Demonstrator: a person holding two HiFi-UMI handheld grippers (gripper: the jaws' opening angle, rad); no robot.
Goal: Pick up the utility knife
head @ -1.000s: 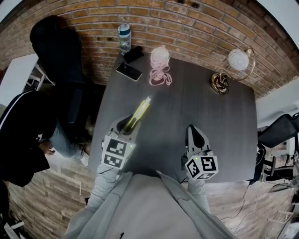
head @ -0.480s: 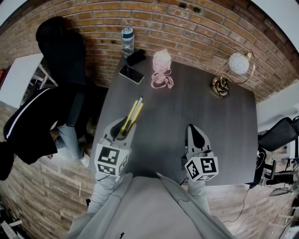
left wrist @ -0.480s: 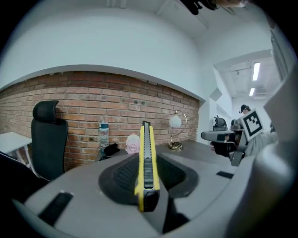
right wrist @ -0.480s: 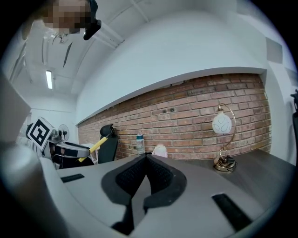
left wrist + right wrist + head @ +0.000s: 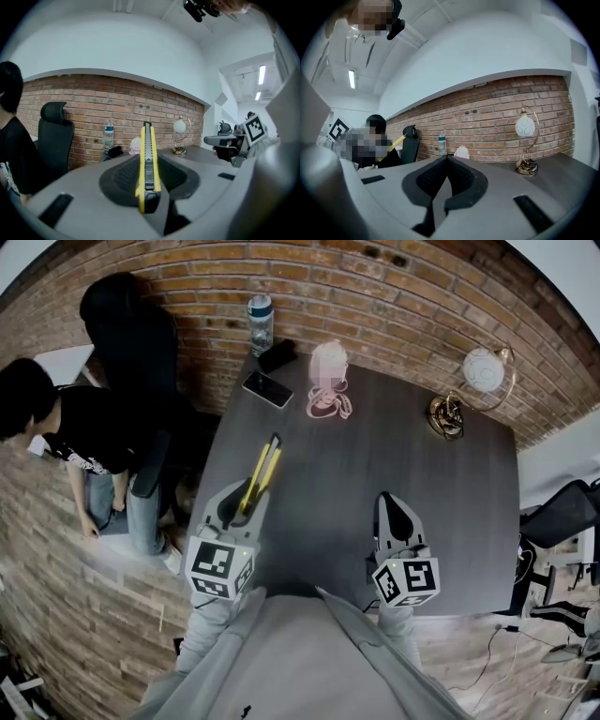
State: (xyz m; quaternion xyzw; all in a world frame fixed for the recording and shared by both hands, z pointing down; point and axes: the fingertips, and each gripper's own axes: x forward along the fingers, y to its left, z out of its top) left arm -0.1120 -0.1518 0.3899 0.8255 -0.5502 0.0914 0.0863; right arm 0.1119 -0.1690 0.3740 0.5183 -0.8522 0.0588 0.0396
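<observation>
Rm: red brick wall (image 5: 394, 287) behind a dark grey table (image 5: 422, 512).

Along the far edge of the table we list:
- clear water bottle (image 5: 260, 322), upright at the wall
- black phone (image 5: 267, 388), lying flat, w/ a small black item (image 5: 277, 354) just beyond it
- pink cord (image 5: 328, 407), in a loose heap nr the far middle
- lamp w/ white globe (image 5: 483, 369) on a gold base (image 5: 446, 414), far right corner

Off the table, left side: black office chair (image 5: 131, 343) and a person in a black top (image 5: 84, 427).

Left gripper (image 5: 242, 507), nr the table's left edge: jaws part-way closed, pads clamped on the utility knife (image 5: 261, 470). The knife is yellow w/ a black end cap and stands on edge betw. the pads. It sticks out fwd past the jaw tips toward the wall, over the table's left side. In the left gripper view we see the utility knife running straight up the centre line.

Right gripper (image 5: 394, 512), nr the table's front middle, well apart from the knife: jaws closed tip to tip, nothing betw. them.
</observation>
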